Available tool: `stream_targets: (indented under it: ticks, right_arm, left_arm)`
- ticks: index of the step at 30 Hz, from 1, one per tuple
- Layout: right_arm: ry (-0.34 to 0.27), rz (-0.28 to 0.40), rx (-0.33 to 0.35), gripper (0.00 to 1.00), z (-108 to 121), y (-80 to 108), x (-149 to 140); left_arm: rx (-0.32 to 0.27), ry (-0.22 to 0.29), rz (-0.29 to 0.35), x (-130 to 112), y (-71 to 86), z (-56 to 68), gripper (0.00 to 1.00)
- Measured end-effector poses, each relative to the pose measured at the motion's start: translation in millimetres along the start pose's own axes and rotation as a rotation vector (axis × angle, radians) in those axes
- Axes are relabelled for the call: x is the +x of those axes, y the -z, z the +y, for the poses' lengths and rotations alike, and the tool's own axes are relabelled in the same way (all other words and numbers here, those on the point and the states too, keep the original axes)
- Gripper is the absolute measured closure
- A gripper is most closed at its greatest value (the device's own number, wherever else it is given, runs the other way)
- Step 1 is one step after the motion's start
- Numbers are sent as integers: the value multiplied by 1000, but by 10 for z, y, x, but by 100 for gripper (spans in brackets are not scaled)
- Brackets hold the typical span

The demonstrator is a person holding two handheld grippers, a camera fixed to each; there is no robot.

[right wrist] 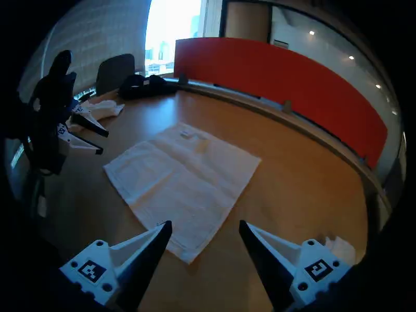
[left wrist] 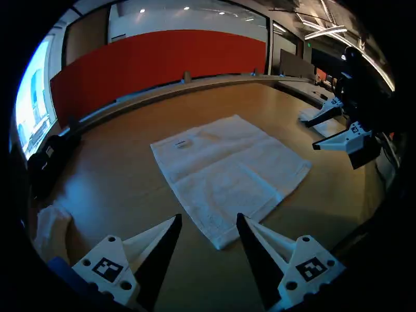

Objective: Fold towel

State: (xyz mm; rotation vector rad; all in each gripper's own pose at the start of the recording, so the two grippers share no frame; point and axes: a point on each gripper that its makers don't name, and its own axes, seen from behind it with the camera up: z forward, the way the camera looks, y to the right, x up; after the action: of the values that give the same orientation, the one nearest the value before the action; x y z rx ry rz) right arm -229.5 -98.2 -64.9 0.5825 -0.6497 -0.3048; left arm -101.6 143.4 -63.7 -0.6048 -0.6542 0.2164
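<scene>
Midway across the wooden table (left wrist: 114,182), well clear of its edges, the white towel (left wrist: 229,166) lies spread flat. One corner points straight at the left gripper (left wrist: 208,215) and shows between its parted fingers, which hold nothing. The neighbouring corner points likewise at the right gripper (right wrist: 205,222), also spread wide and empty. So the two claws stand at either end of one towel edge, each nearer its own corner and apparently above the cloth, not on it. Folding likely calls for pinching both corners and carrying that edge to the opposite one.
</scene>
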Motion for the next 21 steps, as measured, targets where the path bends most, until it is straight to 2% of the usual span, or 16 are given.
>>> stream_targets:
  ticks: [11,21]
  right_arm:
    - [28,-65,40,0,-139,-120,-347]
    - [39,-106,61,1,-164,-179,-555]
  left_arm:
    - [-45,-13,-76,-268,-185,121,23]
    - [-59,-35,-124,-432,-291,167,23]
